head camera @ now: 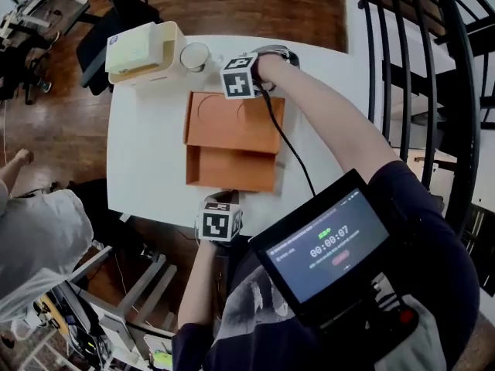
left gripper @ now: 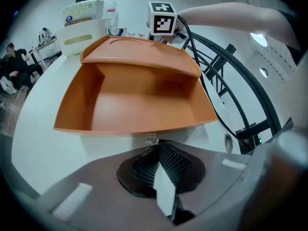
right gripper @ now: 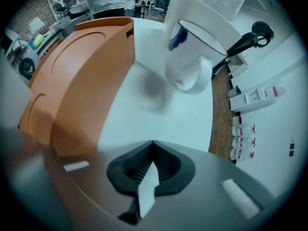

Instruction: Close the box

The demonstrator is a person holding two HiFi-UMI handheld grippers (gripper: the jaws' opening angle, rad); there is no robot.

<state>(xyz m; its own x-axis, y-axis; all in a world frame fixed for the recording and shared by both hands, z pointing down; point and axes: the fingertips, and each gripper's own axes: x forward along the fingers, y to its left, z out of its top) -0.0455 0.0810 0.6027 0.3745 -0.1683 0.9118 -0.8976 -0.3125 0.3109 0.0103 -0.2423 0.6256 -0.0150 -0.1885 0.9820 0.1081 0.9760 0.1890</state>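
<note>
An orange box sits in the middle of the white table, its tray open toward me. Its hinged lid stands half raised and leans over the back half. My left gripper is shut and empty, its tips at the middle of the box's front wall, where a small clear catch shows. My right gripper is shut and empty behind the box, with the lid's outer face close on its left. Its marker cube shows above the lid's far edge.
A white mug stands just ahead of the right gripper, beside a cream bin holding a tissue pack. A black railing runs along the right. A person stands at the left. Bottles line the floor.
</note>
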